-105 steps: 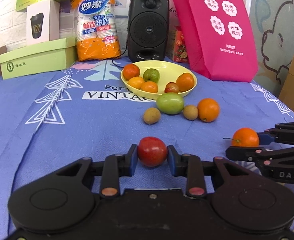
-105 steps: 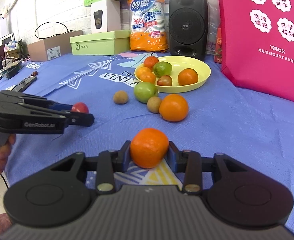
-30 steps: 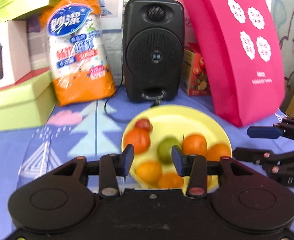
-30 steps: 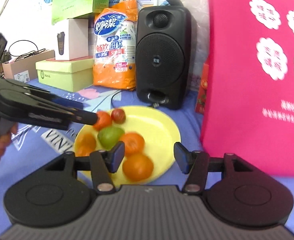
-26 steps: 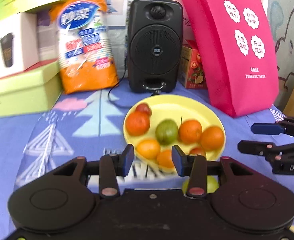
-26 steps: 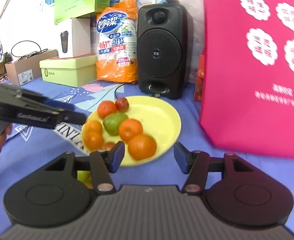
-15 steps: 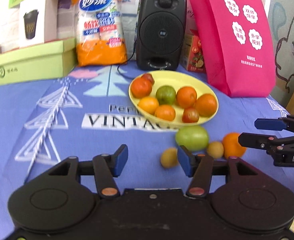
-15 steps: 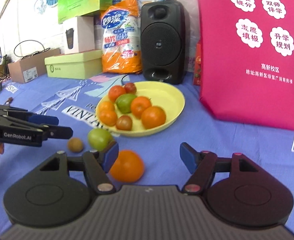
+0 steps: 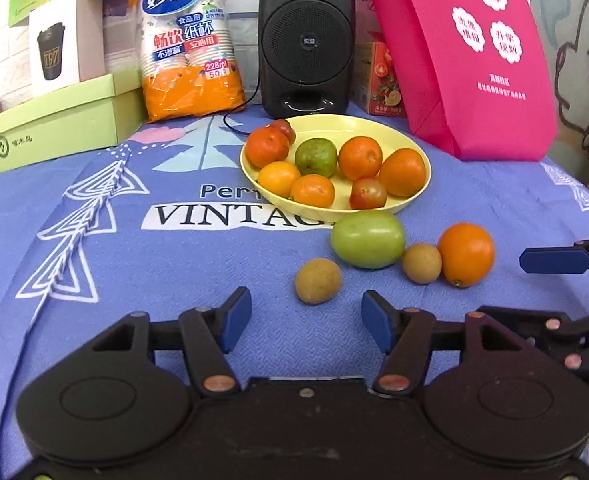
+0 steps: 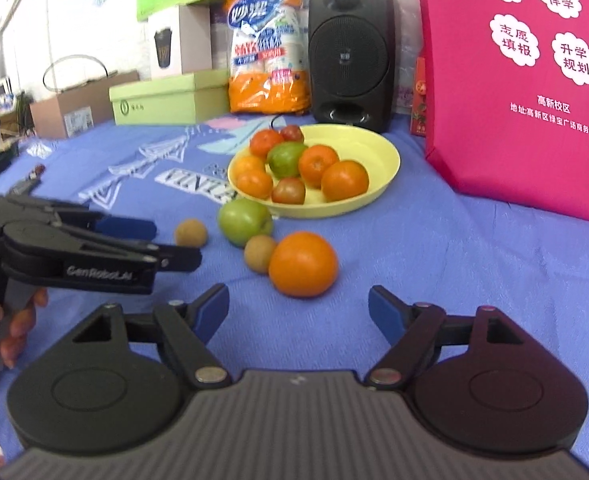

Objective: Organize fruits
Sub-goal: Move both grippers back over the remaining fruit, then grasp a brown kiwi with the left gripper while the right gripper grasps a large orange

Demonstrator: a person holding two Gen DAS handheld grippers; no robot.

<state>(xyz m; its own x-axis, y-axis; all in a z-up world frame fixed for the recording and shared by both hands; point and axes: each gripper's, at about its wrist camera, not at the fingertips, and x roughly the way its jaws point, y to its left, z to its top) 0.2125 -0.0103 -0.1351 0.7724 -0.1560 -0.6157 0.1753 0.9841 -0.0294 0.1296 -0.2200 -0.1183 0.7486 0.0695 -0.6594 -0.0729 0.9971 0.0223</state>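
Both tools are hanging wide open and empty: the left tool (image 9: 306, 314) just short of a small brown fruit (image 9: 318, 281), the right tool (image 10: 298, 314) facing the orange (image 10: 303, 263). Round fruit may be rolling away across the worktop (image 9: 134, 264) if nudged, or knocking its neighbour beside the yellow plate (image 9: 410, 196).
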